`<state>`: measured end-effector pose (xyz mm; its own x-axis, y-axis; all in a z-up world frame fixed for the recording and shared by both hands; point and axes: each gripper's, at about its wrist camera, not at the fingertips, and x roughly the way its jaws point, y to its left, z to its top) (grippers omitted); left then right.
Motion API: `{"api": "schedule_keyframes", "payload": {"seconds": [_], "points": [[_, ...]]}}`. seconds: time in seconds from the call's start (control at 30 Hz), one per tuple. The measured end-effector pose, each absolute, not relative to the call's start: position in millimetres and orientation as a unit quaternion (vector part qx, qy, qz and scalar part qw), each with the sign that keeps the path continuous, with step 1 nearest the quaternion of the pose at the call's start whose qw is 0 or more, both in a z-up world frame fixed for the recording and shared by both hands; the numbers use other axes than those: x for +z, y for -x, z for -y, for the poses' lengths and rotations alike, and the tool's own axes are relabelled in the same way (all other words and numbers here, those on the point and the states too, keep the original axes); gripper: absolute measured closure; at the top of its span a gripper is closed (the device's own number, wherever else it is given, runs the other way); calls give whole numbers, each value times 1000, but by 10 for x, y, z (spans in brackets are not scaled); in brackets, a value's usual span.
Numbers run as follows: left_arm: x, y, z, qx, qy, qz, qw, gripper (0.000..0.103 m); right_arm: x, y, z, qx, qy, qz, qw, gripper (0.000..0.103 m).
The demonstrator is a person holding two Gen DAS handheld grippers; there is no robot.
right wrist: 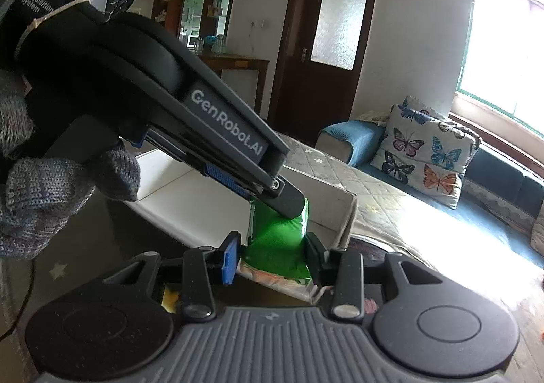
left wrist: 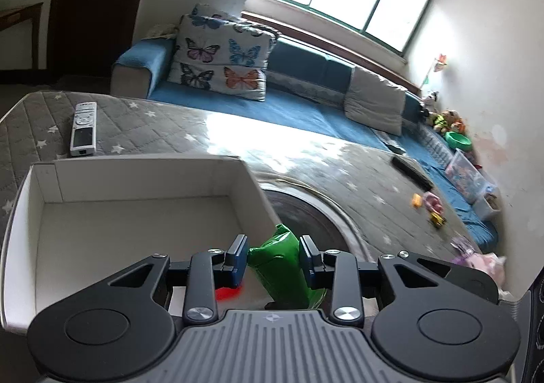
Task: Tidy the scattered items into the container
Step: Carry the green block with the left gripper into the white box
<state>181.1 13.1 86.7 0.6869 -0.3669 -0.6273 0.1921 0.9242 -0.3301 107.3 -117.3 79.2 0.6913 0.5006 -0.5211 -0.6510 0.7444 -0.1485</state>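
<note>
A green snack packet sits between the blue-padded fingers of my left gripper, which is shut on it beside the right wall of the white cardboard box. In the right wrist view the same green packet is also clamped between the fingers of my right gripper, and the left gripper grips its top end. Both grippers hold the packet over the box's near corner. The box interior that shows is bare.
A white remote lies on the grey star-patterned quilted table cover behind the box. A black remote and small toys lie at the right. A blue sofa with a butterfly cushion stands behind.
</note>
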Motion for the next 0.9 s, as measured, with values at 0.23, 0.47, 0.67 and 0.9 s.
{"api": "schedule_keyframes", "payload": {"seconds": [0.23, 0.47, 0.67, 0.9], "points": [[702, -2231, -313, -139, 132, -381, 904, 67, 642, -1477, 931, 318, 177, -254, 896, 63], [525, -2452, -378, -134, 141, -400, 896, 68, 464, -1623, 839, 309, 186, -277, 890, 63], [459, -2491, -407, -129, 142, -407, 893, 67, 358, -1697, 818, 297, 190, -289, 890, 61], [486, -2444, -415, -125, 138, -404, 895, 67, 390, -1646, 879, 296, 185, -288, 892, 58]]}}
